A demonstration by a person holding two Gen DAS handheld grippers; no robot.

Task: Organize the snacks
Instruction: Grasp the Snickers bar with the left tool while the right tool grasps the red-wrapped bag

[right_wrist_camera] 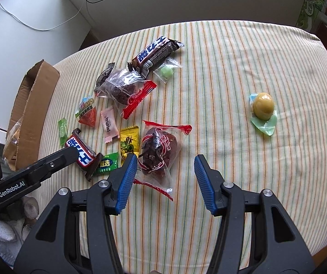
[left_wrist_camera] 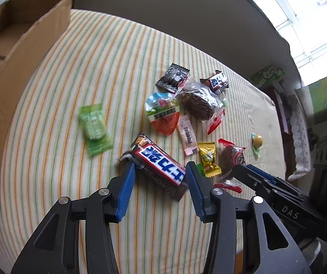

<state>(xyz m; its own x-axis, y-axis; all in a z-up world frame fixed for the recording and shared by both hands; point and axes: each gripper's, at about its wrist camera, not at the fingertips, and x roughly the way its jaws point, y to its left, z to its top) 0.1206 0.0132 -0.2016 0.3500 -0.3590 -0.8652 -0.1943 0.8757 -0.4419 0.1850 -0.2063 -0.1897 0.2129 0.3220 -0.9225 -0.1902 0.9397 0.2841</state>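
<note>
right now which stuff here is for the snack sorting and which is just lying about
For the job: chocolate bar, bagged cake, yellow candy, cardboard box, left hand-held gripper, right hand-held gripper.

Lying about: white cable, green carton.

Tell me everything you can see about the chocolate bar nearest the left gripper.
The chocolate bar is a short bar in a glossy brown wrapper with a red-edged white band and blue lettering, ends crimped and sealed. It lies flat and diagonal on the striped cloth, between the left gripper and its open blue pads; contact can't be told. A green packet sits against one end.
</note>
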